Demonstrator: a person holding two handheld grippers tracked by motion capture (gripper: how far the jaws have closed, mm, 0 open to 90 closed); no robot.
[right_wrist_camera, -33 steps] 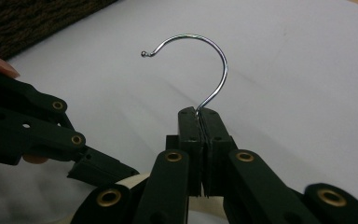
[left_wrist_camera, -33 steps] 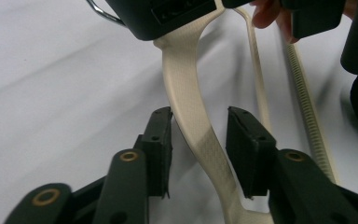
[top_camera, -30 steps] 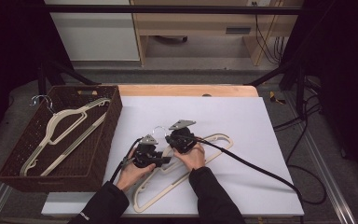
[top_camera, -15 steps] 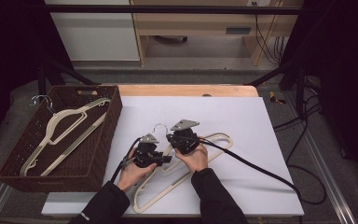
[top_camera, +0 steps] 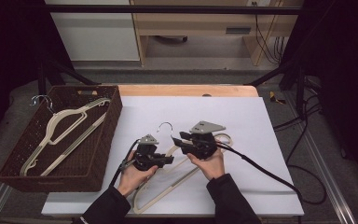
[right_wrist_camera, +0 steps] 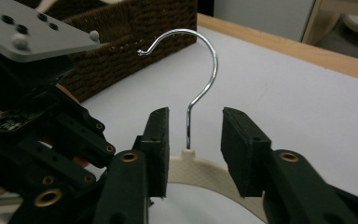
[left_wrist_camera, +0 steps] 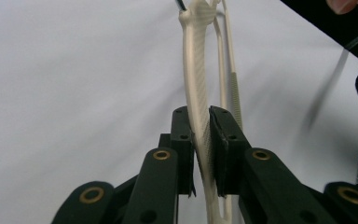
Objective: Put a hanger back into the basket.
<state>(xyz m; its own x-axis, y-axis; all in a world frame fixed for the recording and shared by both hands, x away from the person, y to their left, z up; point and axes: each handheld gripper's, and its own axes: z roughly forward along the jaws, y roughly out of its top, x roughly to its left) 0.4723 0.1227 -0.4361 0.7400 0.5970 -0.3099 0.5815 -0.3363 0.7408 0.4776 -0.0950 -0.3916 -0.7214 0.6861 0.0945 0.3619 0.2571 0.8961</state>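
On the white table [top_camera: 261, 121], near the middle, the cream hanger [top_camera: 177, 179] lay. The left gripper [left_wrist_camera: 200, 140] pinched its arm tight, jaws just closing. The right gripper [right_wrist_camera: 193, 140] had just opened w/ jaws either side of the hook [right_wrist_camera: 200, 70], not touching.

Both forearms in dark sleeves enter from the near edge of the table, angled toward each other. Left hand [top_camera: 133, 173] sits palm-up under the left gripper [top_camera: 168, 159], which points to the right, roughly level. Its jaws have just been closing; in the left gripper view the pads [left_wrist_camera: 221, 140] press on a cream hanger arm [left_wrist_camera: 196, 93] from both sides. Right hand [top_camera: 209, 164] cradles the right gripper [top_camera: 176, 138] from below; it points left. Its jaws have just been opening and stand apart, on either side of the hanger's metal hook [right_wrist_camera: 200, 74] without touching. The two gripper bodies sit near each other.
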